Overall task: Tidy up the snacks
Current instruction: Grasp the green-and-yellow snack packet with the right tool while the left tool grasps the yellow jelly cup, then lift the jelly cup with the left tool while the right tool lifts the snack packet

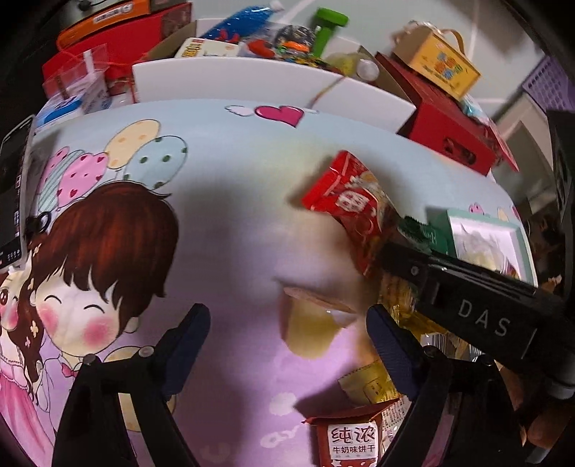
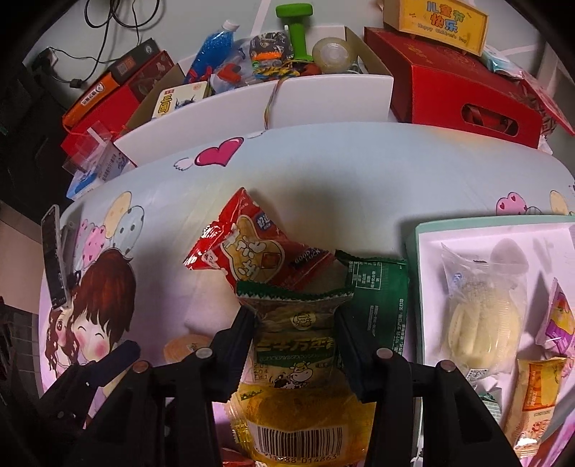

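My right gripper (image 2: 294,341) is shut on a green-and-yellow snack packet (image 2: 294,319), held over the cartoon tablecloth (image 2: 323,172). Around it lie a red rabbit-print packet (image 2: 248,258), a dark green packet (image 2: 377,298) and a yellow barcode packet (image 2: 298,424). To the right is a mint-rimmed tray (image 2: 417,287) holding a pale bun pack (image 2: 478,316) and other snacks. My left gripper (image 1: 289,323) is open, a yellow jelly cup (image 1: 309,327) lying between its blue pads (image 1: 190,341) without touching them. A red milk-biscuit packet (image 1: 348,438) lies near its right finger.
A white bin (image 2: 323,97) full of clutter, with a green dumbbell (image 2: 298,32), stands behind the table. Red gift boxes (image 2: 460,89) sit at the back right, and orange and red boxes (image 2: 100,97) at the back left. A phone (image 2: 54,258) lies at the left edge.
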### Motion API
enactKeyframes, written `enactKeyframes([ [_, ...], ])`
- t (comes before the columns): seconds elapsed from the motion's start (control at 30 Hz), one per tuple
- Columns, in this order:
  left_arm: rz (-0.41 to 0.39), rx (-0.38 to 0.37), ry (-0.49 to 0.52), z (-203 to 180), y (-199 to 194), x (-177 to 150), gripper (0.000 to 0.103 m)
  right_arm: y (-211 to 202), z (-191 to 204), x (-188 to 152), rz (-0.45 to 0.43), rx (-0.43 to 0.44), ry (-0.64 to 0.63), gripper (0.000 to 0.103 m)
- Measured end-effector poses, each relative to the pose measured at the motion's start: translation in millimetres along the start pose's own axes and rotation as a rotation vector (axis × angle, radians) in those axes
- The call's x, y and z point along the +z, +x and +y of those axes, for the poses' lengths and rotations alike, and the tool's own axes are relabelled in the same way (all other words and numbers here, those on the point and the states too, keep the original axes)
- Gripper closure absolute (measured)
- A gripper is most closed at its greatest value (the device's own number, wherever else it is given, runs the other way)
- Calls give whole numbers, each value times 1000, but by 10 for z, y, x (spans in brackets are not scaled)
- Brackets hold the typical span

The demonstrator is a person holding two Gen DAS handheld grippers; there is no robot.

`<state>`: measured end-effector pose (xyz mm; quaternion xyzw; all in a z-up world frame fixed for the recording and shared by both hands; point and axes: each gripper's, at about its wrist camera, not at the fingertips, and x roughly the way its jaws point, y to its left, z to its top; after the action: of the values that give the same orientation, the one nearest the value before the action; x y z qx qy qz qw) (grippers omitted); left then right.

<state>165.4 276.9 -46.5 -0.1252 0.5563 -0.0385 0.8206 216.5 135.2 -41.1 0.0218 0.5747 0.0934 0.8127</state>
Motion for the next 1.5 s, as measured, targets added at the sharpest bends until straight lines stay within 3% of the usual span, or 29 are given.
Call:
enactKeyframes([
  [0.1,1,2,0,-9,35,1,14,-5,-2,-3,5,-3,-5,54],
  [0.17,22,-9,-8,6,119,-4,27,-8,1,-5,8,-5,-10,54],
  [0.23,28,-44,-19,17,159,-8,34,-6,0,-4,11,-9,-13,54],
  [0.3,16,-31,-12,3,150,-2,43,-2,9,2,14,-12,-17,54],
  [0.37,5,-55,-16,9,137,10,59,10,27,2,18,-18,-26,54],
  [0.8,-29,62,-126,352,107,73,59,243,138,13,64,-83,-83,52],
  [1.13,-17,93,-109,330,155,64,60,329,319,-2,66,-164,-160,53],
  [1.43,-29,96,-128,388,67,48,60,97,257,-30,20,-137,-140,53],
  [1.5,-35,103,-134,409,15,40,65,-14,261,-14,-6,-129,-138,54],
])
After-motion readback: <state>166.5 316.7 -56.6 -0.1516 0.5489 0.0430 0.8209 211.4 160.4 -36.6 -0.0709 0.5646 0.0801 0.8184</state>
